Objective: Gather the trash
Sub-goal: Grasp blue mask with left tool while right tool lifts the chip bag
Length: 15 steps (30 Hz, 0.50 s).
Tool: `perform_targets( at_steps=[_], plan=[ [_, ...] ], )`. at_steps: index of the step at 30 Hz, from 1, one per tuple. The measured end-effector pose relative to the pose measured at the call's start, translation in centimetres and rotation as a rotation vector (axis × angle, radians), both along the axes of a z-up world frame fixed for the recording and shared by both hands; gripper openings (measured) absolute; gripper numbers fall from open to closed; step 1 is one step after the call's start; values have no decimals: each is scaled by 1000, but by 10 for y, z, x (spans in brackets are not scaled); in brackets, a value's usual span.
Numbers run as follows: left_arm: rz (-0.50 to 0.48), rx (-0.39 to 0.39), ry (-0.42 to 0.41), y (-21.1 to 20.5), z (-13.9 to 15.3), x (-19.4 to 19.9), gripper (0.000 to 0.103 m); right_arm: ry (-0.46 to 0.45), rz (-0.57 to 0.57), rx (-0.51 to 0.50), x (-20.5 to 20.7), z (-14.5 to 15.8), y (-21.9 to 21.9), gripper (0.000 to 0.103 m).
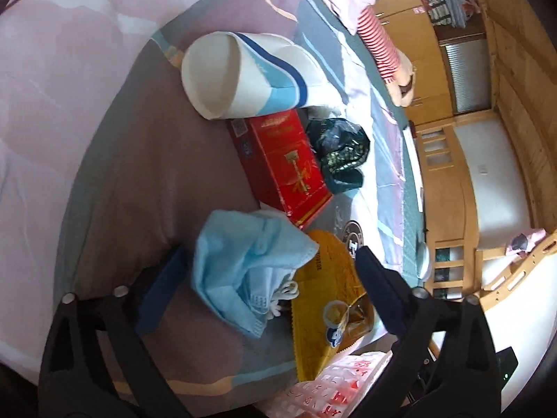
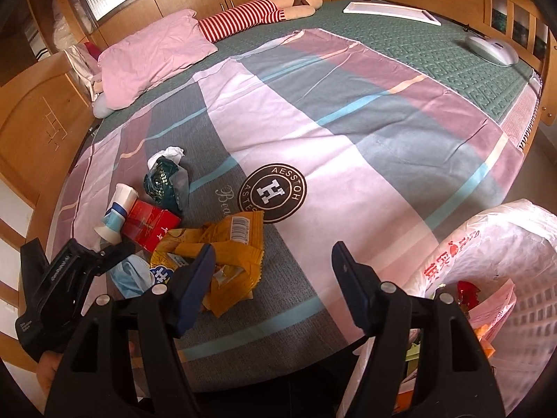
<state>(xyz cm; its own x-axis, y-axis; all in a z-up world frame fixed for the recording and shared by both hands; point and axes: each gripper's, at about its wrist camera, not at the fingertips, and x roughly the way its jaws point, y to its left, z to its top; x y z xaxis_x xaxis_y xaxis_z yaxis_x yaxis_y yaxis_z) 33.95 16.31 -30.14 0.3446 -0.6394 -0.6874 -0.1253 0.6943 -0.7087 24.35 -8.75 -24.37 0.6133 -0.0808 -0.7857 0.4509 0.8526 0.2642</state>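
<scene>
My left gripper [image 1: 273, 254] is open wide over the bed, its fingers either side of a crumpled blue face mask [image 1: 243, 271] and not pressing it. A yellow snack wrapper [image 1: 330, 299] lies by the right finger. Beyond them are a red box [image 1: 285, 163], a paper cup [image 1: 236, 73] on its side and a dark green crumpled bag [image 1: 341, 149]. My right gripper [image 2: 275, 275] is open above bare sheet with nothing between its fingers. Left of it lie the yellow wrappers [image 2: 226, 254]. A white plastic trash bag [image 2: 487, 261] with red print gapes at the right.
A striped bed sheet [image 2: 348, 122] covers the mattress. A pink pillow [image 2: 153, 55] and a striped plush doll [image 2: 243, 17] lie at the far side, with a white board [image 2: 390, 10] and a grey device [image 2: 491, 50] at the far right. A white tissue [image 2: 172, 153] lies by the green bag. Wooden bed rails surround the bed.
</scene>
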Motion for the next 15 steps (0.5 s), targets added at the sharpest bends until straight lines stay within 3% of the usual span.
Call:
perform_targets(
  at_steps=[4, 6, 8, 9, 10, 13, 15],
  plan=[
    [-84, 95, -36, -14, 6, -1, 99, -1, 2, -2, 0, 0, 0, 68],
    [-71, 94, -42, -14, 6, -2, 97, -1, 2, -3, 0, 0, 0, 68],
    [-10, 111, -30, -4, 7, -4, 74, 2, 4, 0, 0, -1, 0, 68],
    [8, 134, -28, 0, 9, -5, 49, 9, 11, 3, 2, -2, 1, 69],
    [23, 150, -23, 5, 9, -5, 38, 17, 20, 5, 4, -3, 1, 70],
    [65, 133, -19, 19, 10, -7, 25, 61, 93, 15, 16, -9, 8, 73],
    [85, 192, -46, 26, 21, -9, 23, 97, 178, 1, 28, -12, 21, 77]
  ],
)
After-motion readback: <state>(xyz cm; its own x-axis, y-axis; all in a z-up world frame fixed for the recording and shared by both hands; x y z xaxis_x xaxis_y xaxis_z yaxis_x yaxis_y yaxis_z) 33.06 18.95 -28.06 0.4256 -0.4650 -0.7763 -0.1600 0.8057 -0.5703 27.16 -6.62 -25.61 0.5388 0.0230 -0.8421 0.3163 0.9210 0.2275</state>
